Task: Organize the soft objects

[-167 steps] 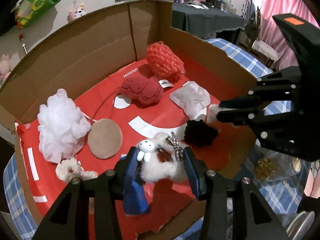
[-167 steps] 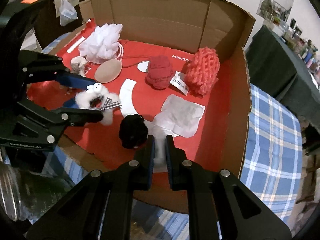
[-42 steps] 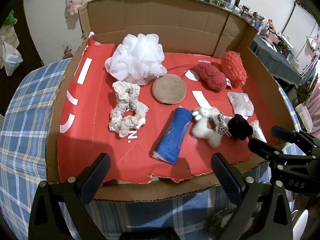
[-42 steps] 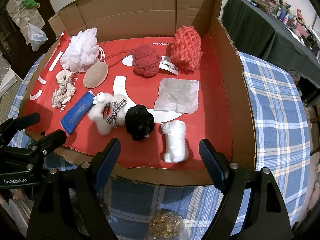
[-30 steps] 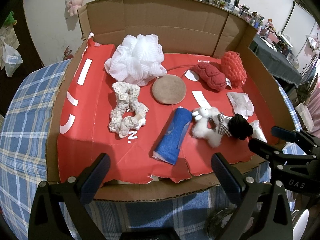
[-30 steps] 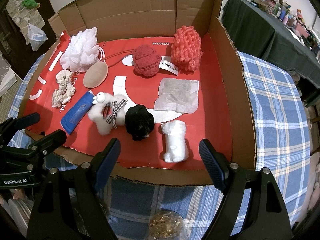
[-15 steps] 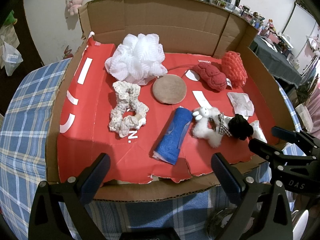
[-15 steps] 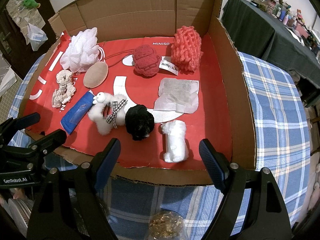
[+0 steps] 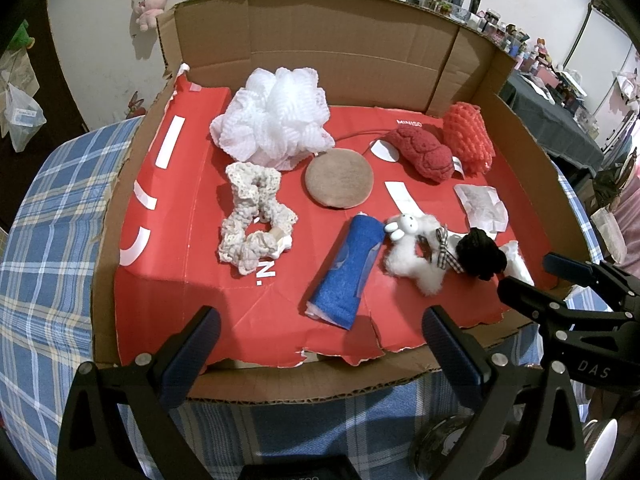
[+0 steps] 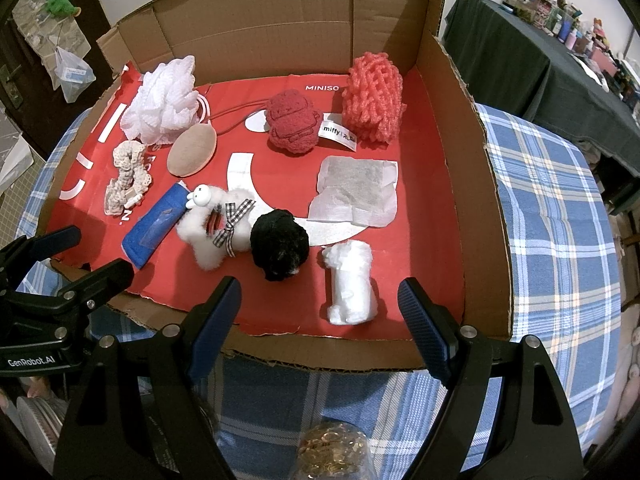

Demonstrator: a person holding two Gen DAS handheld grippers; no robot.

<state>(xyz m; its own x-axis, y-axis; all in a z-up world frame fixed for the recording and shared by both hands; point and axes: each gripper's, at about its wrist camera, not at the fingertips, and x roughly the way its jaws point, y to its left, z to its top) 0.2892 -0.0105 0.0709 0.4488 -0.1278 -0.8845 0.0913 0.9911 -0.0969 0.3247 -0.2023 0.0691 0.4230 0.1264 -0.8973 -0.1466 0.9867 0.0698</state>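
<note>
We see a table under a blue plaid tablecloth [image 10: 552,208], a dark-draped side table [image 10: 516,52] crowded with bottles, and pink plush toys [image 9: 147,0] on the pale wall [image 9: 100,40].

Corrugated brown cardboard box [image 9: 340,80], matt, lined with smooth red paper [image 9: 180,200]. Frilly white mesh bath pouf [image 9: 276,120]; cream crocheted scrunchie [image 9: 252,216]; fuzzy blue cloth roll [image 9: 348,272]; fluffy white plush bunny [image 10: 212,224]; knitted red toy [image 10: 294,120]. Woven plaid tablecloth [image 10: 560,220].
</note>
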